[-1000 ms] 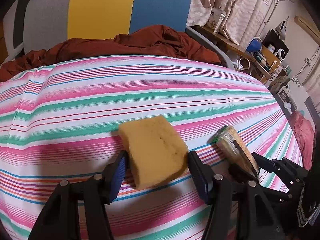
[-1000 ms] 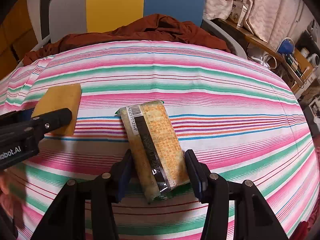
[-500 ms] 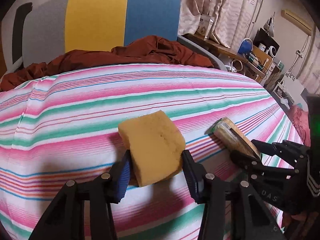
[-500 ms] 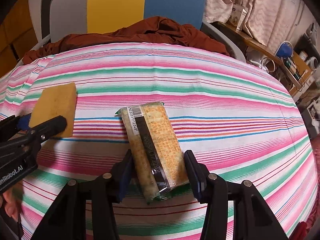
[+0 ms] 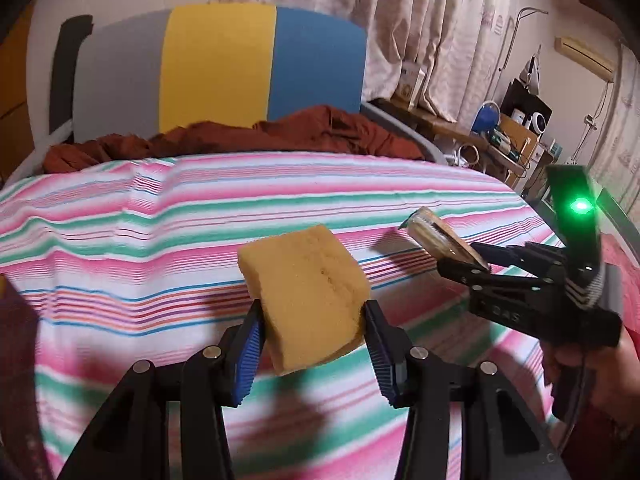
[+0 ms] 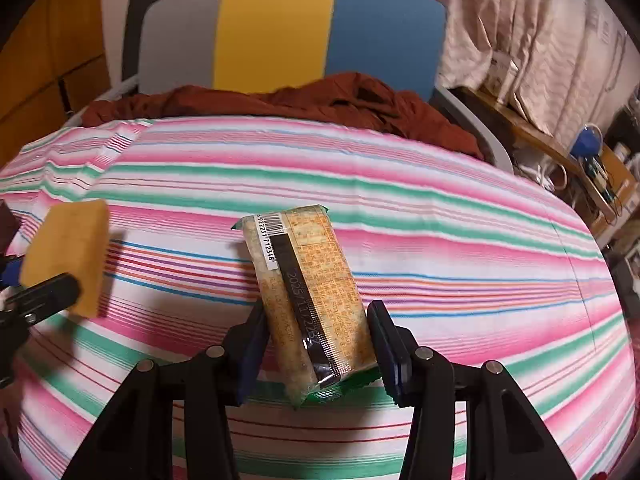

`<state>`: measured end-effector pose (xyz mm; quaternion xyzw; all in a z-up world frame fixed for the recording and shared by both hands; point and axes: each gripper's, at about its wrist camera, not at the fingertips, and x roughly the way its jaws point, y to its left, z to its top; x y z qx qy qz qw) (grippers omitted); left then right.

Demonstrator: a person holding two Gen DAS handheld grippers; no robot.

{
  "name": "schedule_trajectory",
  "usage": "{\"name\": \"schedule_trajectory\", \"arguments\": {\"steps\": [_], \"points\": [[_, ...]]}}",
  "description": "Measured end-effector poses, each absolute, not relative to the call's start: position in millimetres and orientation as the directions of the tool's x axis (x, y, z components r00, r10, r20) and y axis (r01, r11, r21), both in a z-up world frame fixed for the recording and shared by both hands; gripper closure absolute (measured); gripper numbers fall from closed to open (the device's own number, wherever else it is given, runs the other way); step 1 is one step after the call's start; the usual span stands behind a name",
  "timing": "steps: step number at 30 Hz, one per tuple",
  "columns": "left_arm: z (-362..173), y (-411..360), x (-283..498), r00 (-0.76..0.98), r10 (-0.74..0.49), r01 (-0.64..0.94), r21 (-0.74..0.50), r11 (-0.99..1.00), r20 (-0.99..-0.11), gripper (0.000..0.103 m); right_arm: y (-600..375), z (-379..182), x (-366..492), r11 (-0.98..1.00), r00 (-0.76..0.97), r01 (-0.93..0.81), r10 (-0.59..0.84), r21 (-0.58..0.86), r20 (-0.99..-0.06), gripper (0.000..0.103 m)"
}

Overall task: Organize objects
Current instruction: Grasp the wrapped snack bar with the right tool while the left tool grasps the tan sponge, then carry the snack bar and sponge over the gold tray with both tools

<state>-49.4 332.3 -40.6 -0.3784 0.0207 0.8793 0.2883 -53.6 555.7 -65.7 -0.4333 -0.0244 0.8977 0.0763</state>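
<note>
Left gripper (image 5: 312, 334) has just closed on the yellow foam sponge (image 5: 306, 294), now lifted; right gripper (image 6: 316, 348) pinches the orange plastic-wrapped cracker packet (image 6: 310, 300). Both ready to relocate.

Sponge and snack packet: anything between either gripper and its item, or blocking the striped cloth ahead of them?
Nothing visible. The left gripper is shut on the sponge, the right gripper on the snack packet. The striped cloth ahead is bare up to the rust-red fabric heaped along its far edge.
</note>
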Motion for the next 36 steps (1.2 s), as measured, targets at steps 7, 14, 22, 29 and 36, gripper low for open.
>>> {"name": "schedule_trajectory", "arguments": {"steps": [7,14,22,29,36], "points": [[-16.4,298.8,-12.1,-0.603,0.487,-0.552,-0.110,-0.826,-0.631,0.054,526.7,-60.7,-49.0,-0.991,-0.654,-0.040,0.123,-0.128,-0.747,0.053],[12.3,249.5,13.1,-0.645,0.498,-0.516,-0.150,-0.843,-0.579,0.054,488.5,-64.0,-42.9,-0.986,-0.668,0.053,0.083,-0.159,-0.739,0.053],[23.9,180.6,23.4,-0.667,0.460,-0.409,-0.228,-0.884,-0.586,0.054,449.0,-58.2,-36.1,-0.988,-0.665,0.107,0.014,-0.114,-0.747,0.053],[27.6,126.0,27.2,-0.692,0.425,-0.319,-0.281,-0.905,-0.583,0.054,398.7,-36.2,-32.5,-0.985,-0.665,0.173,-0.130,0.018,-0.735,0.053],[20.4,62.0,9.2,-0.710,0.333,-0.169,-0.310,-0.936,-0.620,0.054,334.6,-7.6,-20.8,-0.955,-0.668,0.268,-0.277,0.124,-0.691,0.053]]}}
